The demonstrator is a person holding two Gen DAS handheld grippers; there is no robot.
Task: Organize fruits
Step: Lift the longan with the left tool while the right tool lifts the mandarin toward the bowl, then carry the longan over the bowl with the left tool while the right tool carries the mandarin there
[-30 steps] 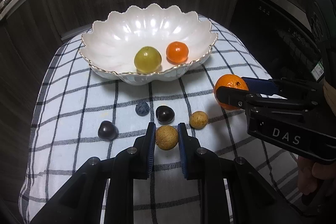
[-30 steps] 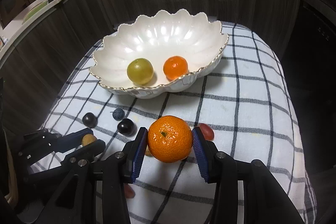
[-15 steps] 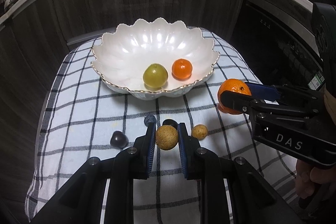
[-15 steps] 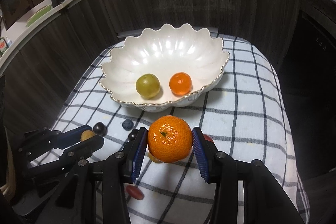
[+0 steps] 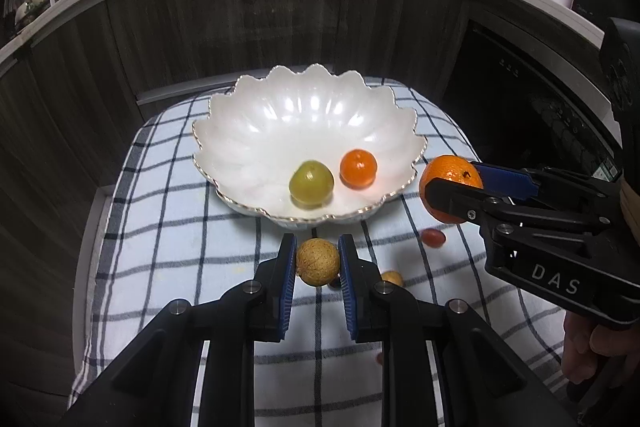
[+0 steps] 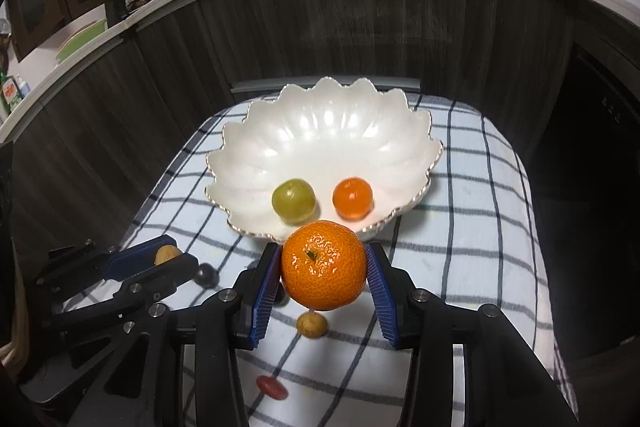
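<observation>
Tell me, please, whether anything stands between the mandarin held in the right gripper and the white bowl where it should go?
Nothing visible does. The mandarin is clamped in the right gripper, just short of the white bowl's near rim. Inside, a green fruit and a small orange sit near the front; the rest is bare.

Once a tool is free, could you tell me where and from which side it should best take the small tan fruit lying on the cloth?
Take the small tan fruit across its middle, coming straight down from above. It is nearly round and lies loose on the checked cloth, with bare cloth on both sides in the right wrist view, so the pads can likely straddle it.
</observation>
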